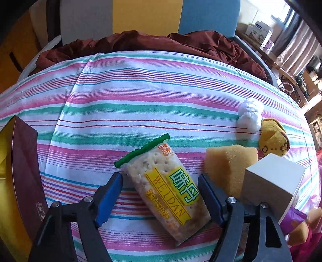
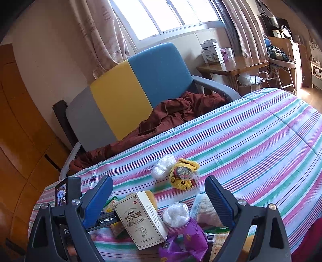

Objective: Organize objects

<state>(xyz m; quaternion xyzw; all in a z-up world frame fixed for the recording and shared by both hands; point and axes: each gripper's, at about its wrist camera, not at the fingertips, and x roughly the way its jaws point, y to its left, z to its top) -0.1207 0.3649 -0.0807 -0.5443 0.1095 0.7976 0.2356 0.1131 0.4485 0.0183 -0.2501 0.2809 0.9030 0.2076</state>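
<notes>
From the left wrist, the left tool point(image 1: 161, 199) is nearest. Its two blue fingers point(image 1: 109, 198) stand on either side of a cracker packet point(image 1: 167, 191) with a green edge, which lies flat on the striped cloth point(image 1: 120, 112). The left pad is at the packet's edge and the right pad is close to its side, but I cannot tell if they press it, so the tool looks loose around it. The packet's low end is partly hidden behind the right finger. Just right of it is a yellow sponge point(image 1: 227, 165), and a white box point(image 1: 275, 181) covers the sponge's corner. Further off are a white ball of wrap point(image 1: 249, 112) and a yellow soft toy point(image 1: 273, 139), touching. A dark red box point(image 1: 26, 171) is cut off at the left edge. A purple packet point(image 1: 291, 217) is half hidden at the lower right.

From the right wrist, the right tool point(image 2: 159, 199) is nearest, its fingers wide apart with nothing gripped. Under it is a pile: a tan box with writing point(image 2: 140, 219), a white wrap ball point(image 2: 176, 214) and a purple wrapper point(image 2: 187, 241), all partly covered. The other tool's bar point(image 2: 106, 218) pokes in at the left. Behind the bed is a chair point(image 2: 140, 80) in grey, yellow and blue, with a brown-red blanket point(image 2: 171, 114) on it. There is a bright window point(image 2: 167, 16), curtains point(image 2: 96, 30) and a wooden side surface point(image 2: 231, 66) with boxes too small to read.
</notes>
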